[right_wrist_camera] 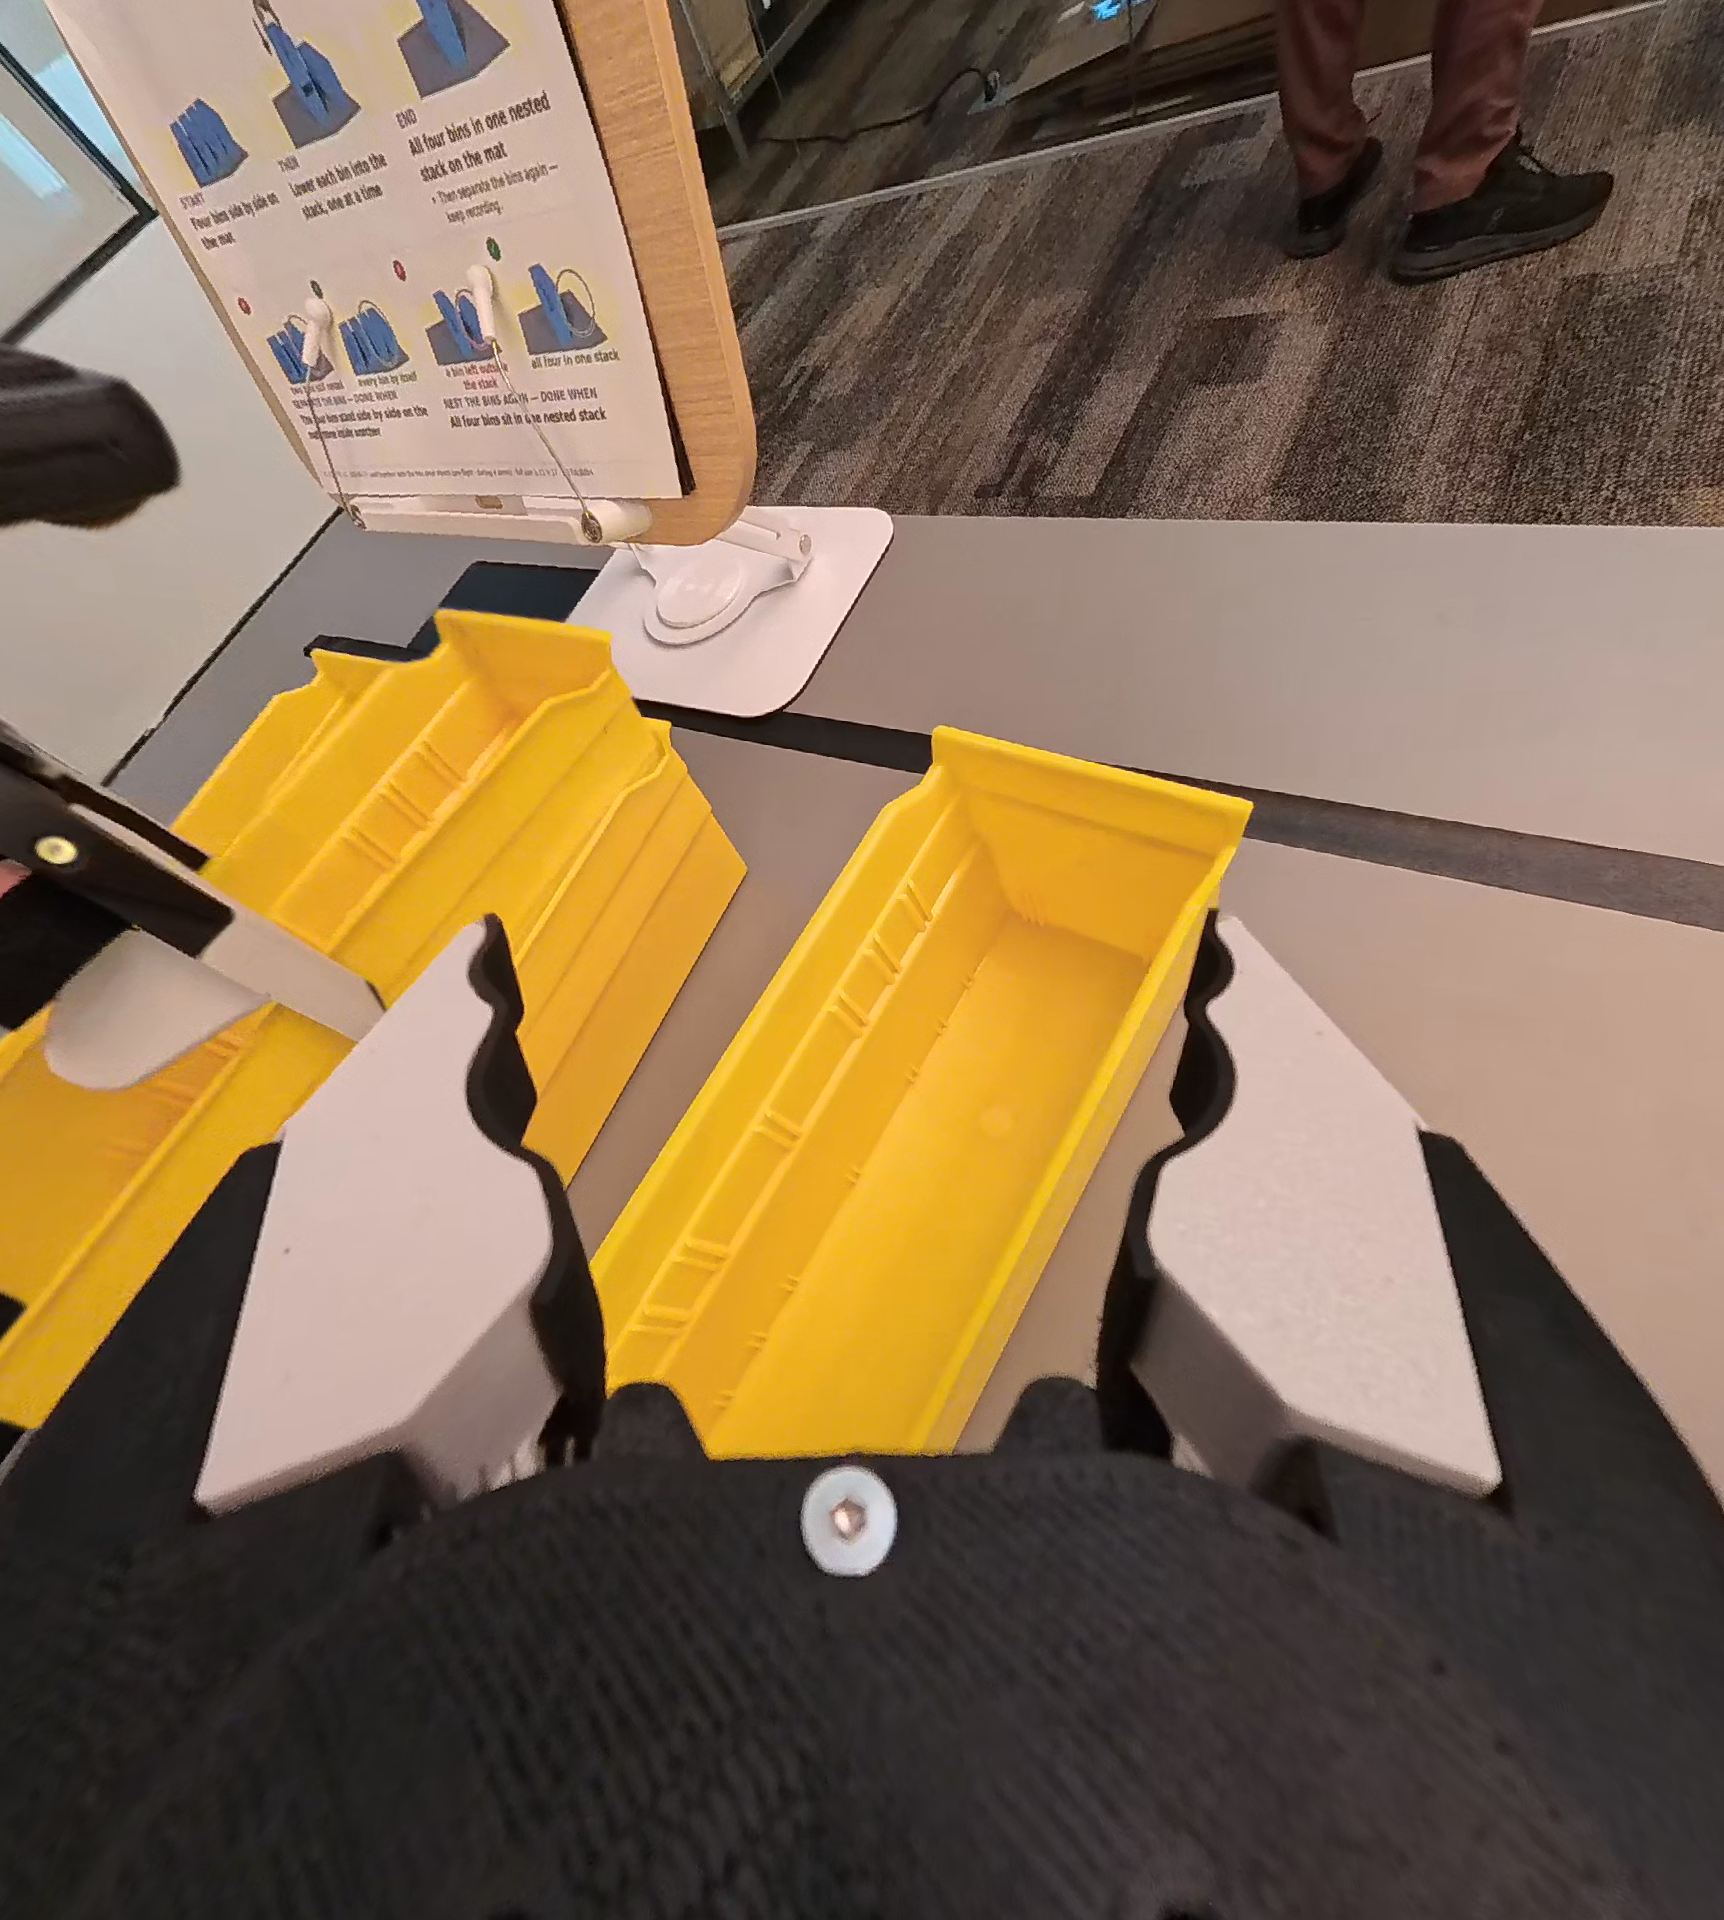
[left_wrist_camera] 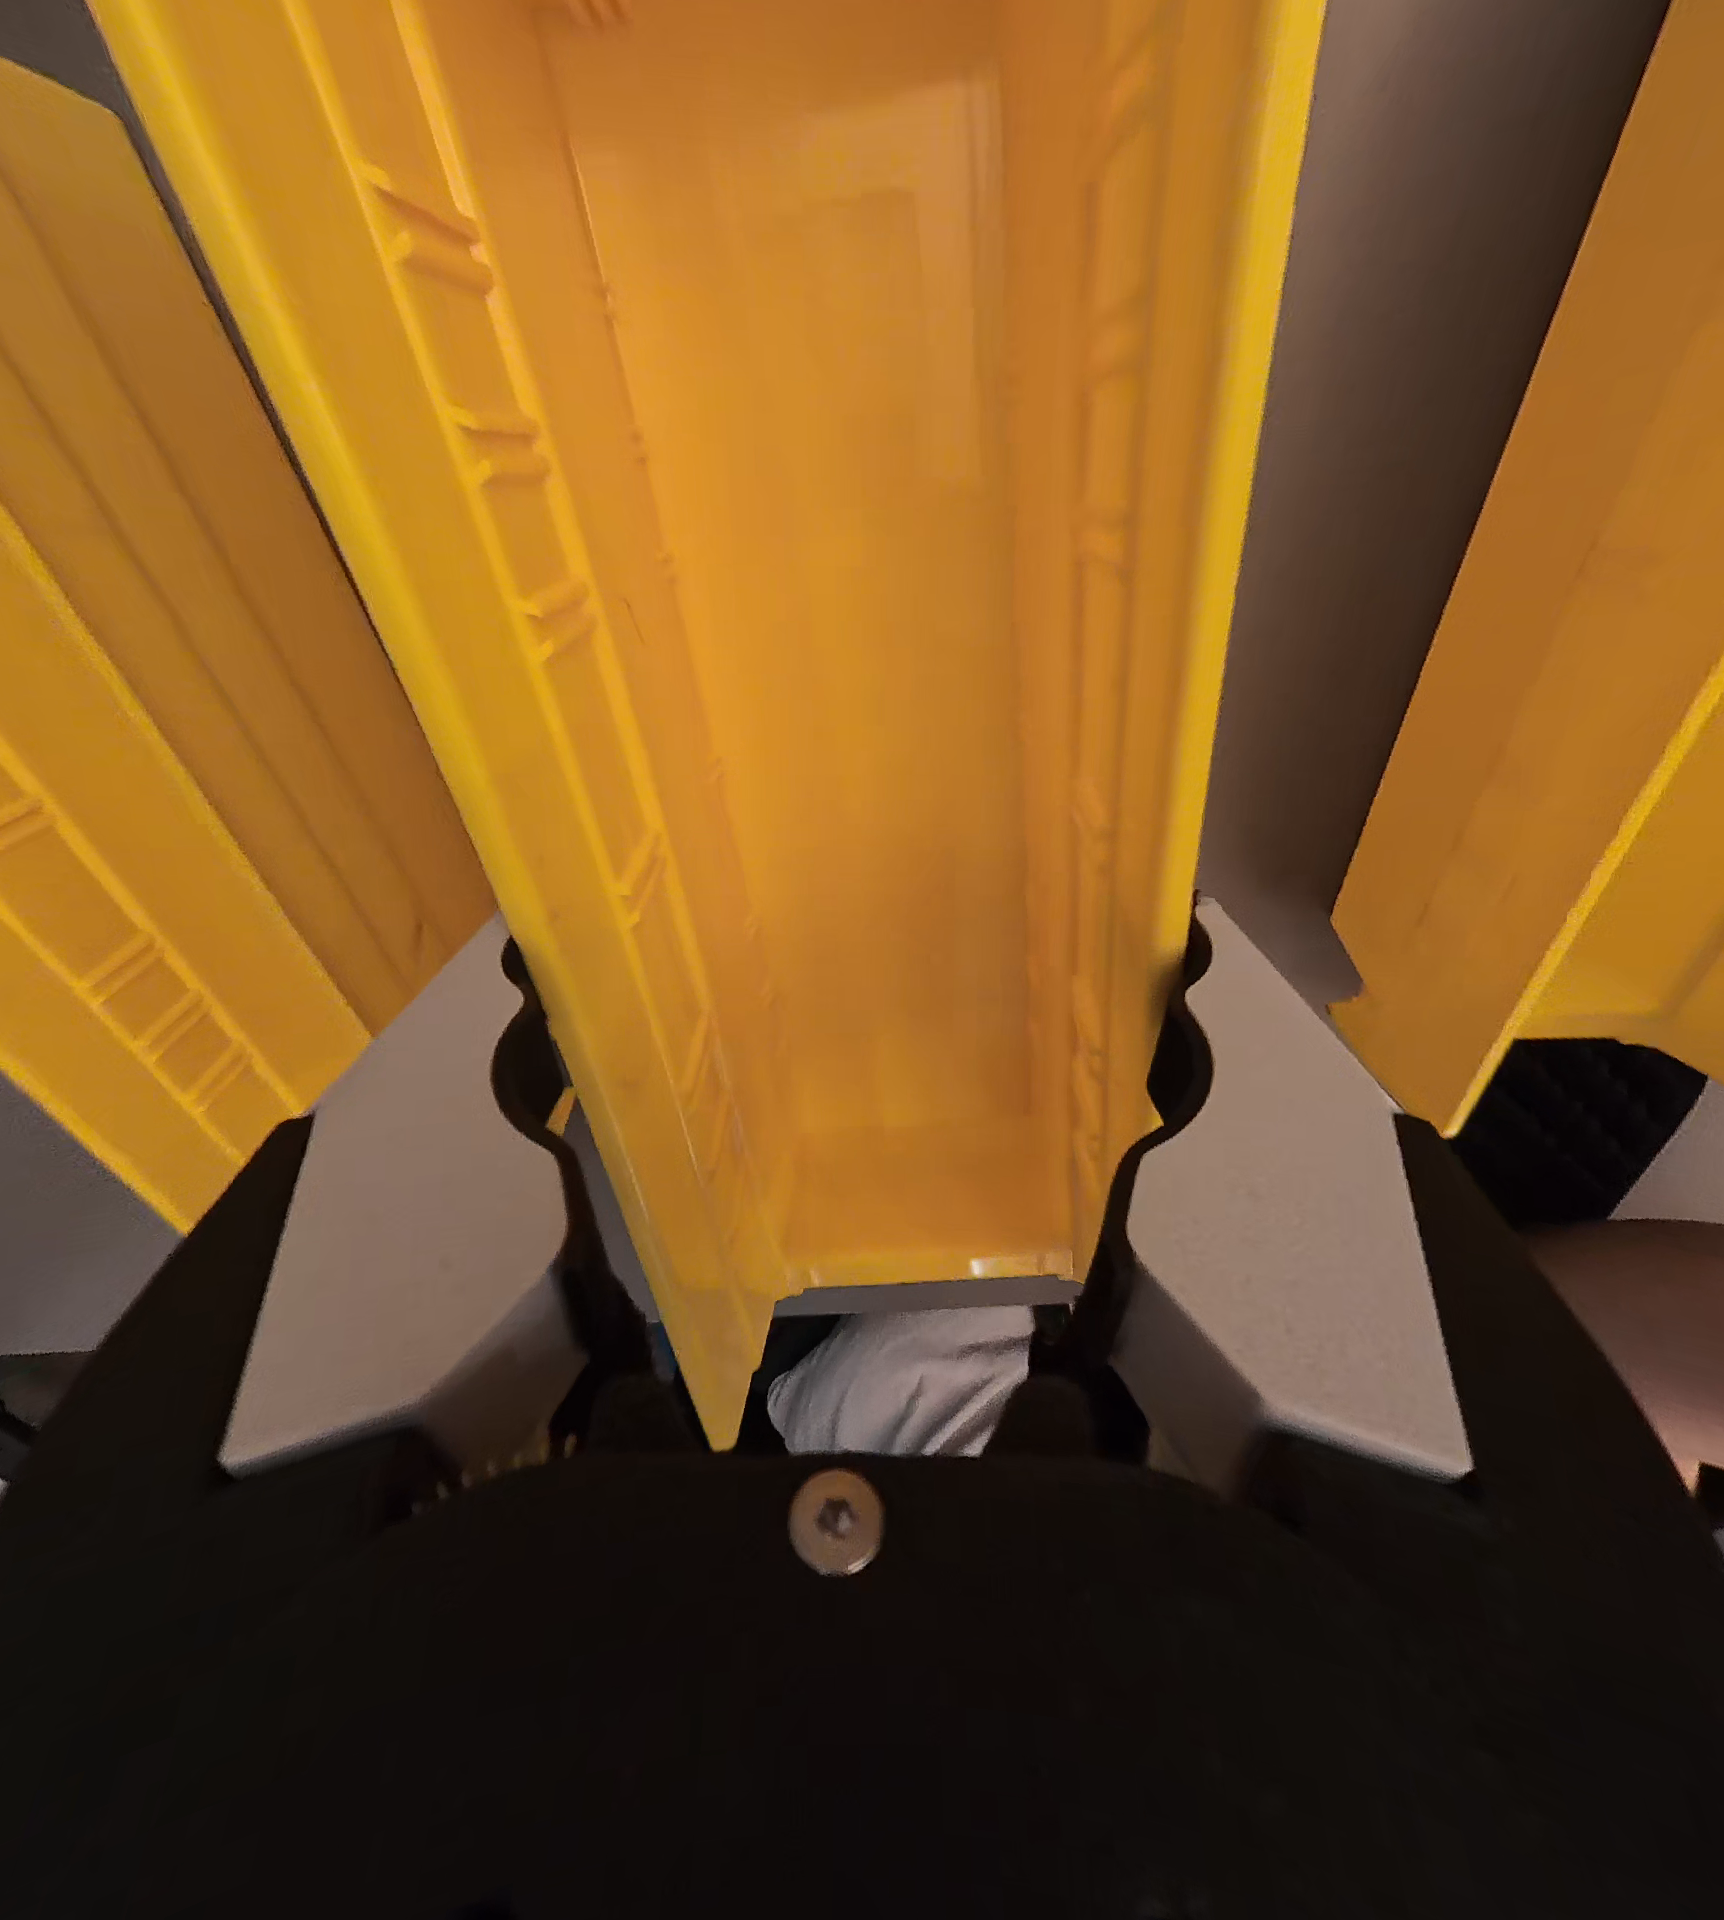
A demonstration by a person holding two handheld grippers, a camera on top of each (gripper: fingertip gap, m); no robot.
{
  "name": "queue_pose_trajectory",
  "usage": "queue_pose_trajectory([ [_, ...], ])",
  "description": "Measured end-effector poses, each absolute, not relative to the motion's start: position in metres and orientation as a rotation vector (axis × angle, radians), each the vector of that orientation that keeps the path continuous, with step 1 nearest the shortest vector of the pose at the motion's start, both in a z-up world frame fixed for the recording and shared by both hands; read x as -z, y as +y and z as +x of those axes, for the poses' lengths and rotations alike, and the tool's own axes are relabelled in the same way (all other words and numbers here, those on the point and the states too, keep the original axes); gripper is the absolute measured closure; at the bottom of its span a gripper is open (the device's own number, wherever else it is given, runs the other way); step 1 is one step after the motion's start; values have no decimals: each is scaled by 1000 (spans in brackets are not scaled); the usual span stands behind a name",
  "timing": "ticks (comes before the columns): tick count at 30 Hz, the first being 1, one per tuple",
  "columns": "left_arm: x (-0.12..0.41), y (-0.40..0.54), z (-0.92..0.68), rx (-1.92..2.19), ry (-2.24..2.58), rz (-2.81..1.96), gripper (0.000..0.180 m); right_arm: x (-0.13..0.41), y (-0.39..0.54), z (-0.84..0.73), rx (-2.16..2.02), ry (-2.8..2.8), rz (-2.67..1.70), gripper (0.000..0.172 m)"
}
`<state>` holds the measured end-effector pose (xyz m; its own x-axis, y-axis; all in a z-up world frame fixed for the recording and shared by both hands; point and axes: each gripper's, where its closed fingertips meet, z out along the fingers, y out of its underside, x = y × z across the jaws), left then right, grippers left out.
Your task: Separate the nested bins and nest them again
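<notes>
Grey table [right_wrist_camera: 1460, 665]; striped grey-brown carpet [right_wrist_camera: 1149, 312]; wooden-backed instruction board [right_wrist_camera: 650, 208] on stand.

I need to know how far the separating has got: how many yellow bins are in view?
4, as far as shows. One stands alone on the table between the right hand-held gripper's open fingers. Three sit nested at left, the left hand-held gripper clamping the inner one. More may be hidden.

Your left claw [left_wrist_camera: 853, 1023] crowds its own view: the bin [left_wrist_camera: 879, 623] between its fingers runs off the top edge, so you can't see its far end. Bins on both sides are cut by the frame too. In the right view, your left claw covers the near part of the nested stack [right_wrist_camera: 401, 831], and the right claw [right_wrist_camera: 853, 1049] body hides the near end of the single bin [right_wrist_camera: 941, 1091].
</notes>
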<state>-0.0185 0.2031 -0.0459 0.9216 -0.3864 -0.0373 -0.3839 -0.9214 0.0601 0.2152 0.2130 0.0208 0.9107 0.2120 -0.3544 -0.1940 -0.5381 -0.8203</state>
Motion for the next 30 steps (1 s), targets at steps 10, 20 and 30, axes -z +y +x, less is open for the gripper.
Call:
queue_pose_trajectory([
  [10, -31, 208, -40, 79, -673, 3061, 62, -17, 213, 217, -508, -8, -2091, 44],
  [20, -96, 236, -165, 89, -691, 3140, 62, -18, 216, 212, -471, -41, -2093, 46],
  [30, -31, 273, -332, 106, -391, 3177, 63, -47, 215, 194, -364, -157, -2002, 48],
])
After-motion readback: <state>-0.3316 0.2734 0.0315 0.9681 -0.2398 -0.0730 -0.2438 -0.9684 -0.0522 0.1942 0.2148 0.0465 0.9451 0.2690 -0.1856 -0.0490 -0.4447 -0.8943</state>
